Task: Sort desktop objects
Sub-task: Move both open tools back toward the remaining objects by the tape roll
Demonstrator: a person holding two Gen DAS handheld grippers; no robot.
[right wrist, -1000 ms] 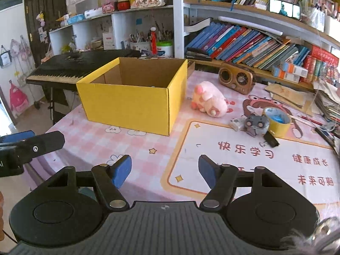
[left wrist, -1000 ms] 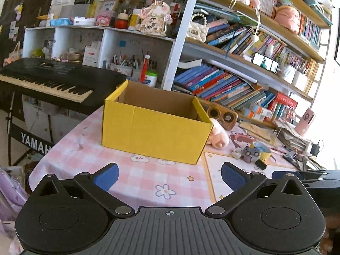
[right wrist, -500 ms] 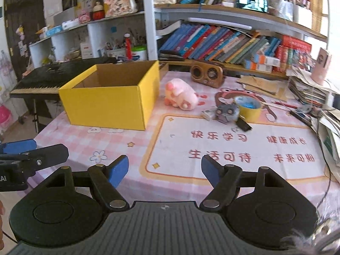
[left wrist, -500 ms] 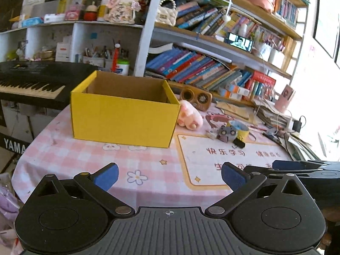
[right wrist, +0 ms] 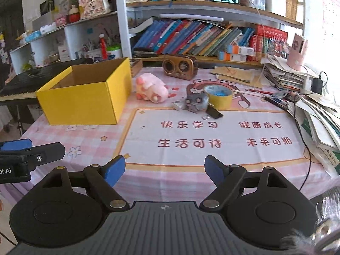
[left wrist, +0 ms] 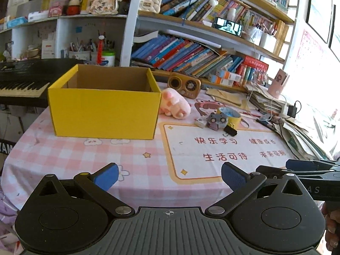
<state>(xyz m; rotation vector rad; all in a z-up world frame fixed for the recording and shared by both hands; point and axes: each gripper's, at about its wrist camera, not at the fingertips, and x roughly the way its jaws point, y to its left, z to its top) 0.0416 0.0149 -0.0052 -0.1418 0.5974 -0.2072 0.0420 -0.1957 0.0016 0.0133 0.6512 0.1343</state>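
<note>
Right wrist view shows the right tool [right wrist: 163, 170] low in the frame over the bench's [right wrist: 89, 142] near edge, its jaws just opened wider and nothing between them. Across both views the scene has slid leftward, bringing the clutter at centre frame into line: pink plush [right wrist: 150, 89], tape roll [right wrist: 220, 96], small grey toy [right wrist: 196, 102], binder clip [right wrist: 213, 112]. The yellow box [right wrist: 85, 102] sits at left, apparently empty. The left tool [left wrist: 169, 177] is also spread wide and holds nothing. A first pick looks imminent.
</note>
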